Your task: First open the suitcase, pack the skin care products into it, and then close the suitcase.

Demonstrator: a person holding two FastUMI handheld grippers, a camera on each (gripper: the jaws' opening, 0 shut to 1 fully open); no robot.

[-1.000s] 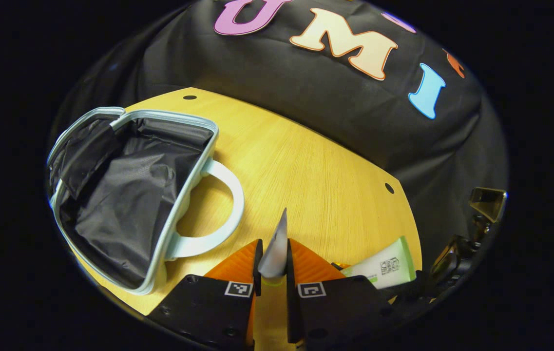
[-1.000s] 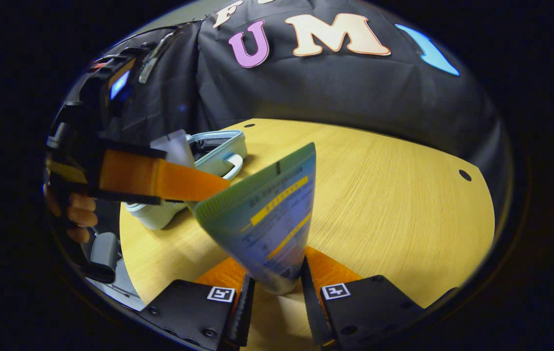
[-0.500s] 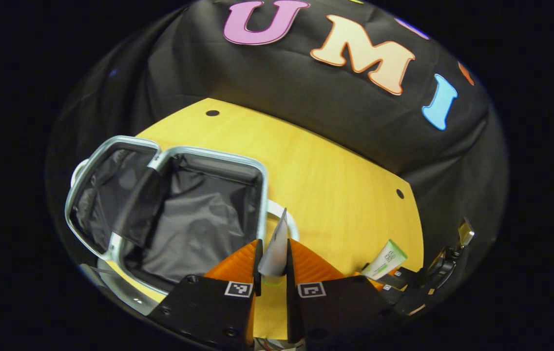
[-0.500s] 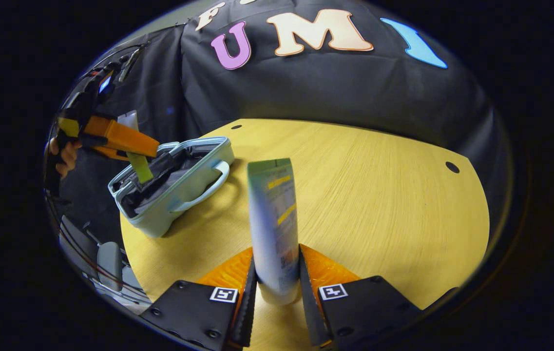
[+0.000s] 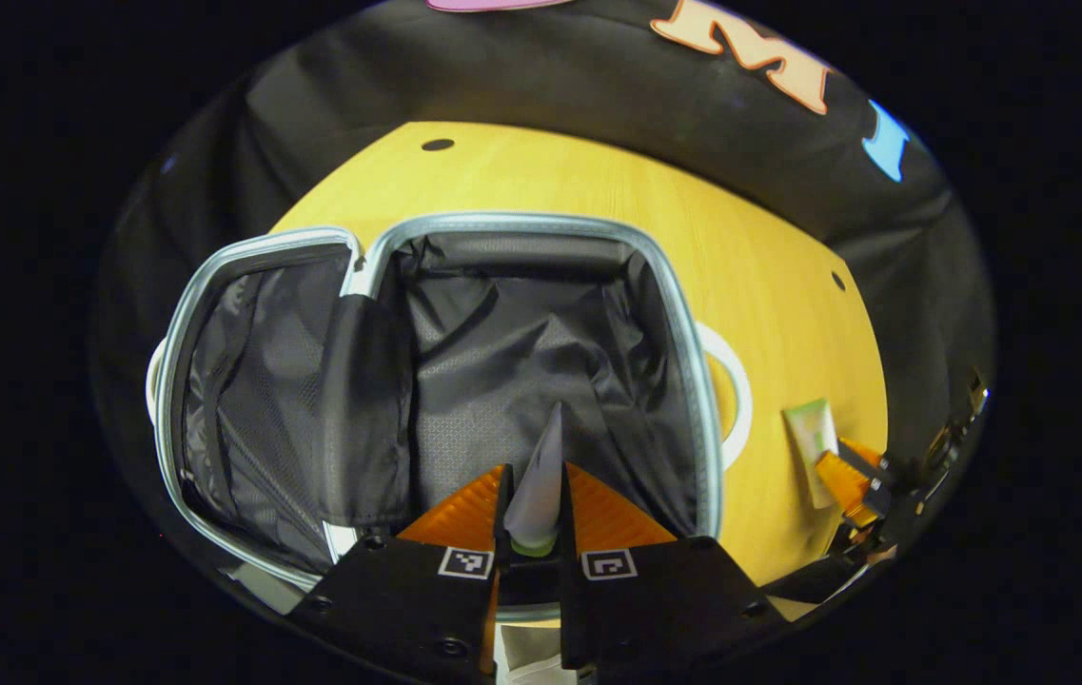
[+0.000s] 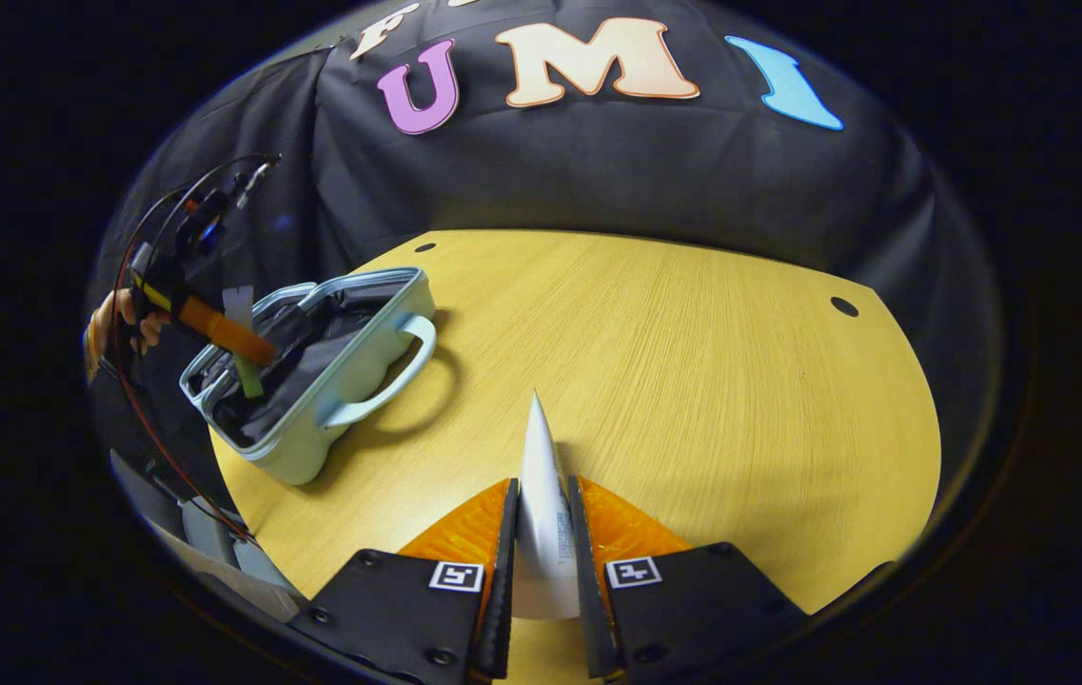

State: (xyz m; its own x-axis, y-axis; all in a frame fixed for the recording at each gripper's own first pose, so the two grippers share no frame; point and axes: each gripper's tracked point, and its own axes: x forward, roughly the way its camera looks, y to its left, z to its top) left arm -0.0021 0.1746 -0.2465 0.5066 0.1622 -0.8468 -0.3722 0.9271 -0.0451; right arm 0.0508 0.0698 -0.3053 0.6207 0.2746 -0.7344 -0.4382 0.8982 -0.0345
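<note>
Left fingers (image 5: 502,504) pinch a tube (image 5: 541,476) over the open suitcase (image 5: 521,224).

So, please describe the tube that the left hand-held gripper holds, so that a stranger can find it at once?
Start at the wooden table and find the open pale blue suitcase with the dark lining. Above its opening hangs the left hand-held gripper, shut on a tube. Unlike the other tube, which the right hand-held gripper holds over bare table, this one is over the suitcase.
</note>
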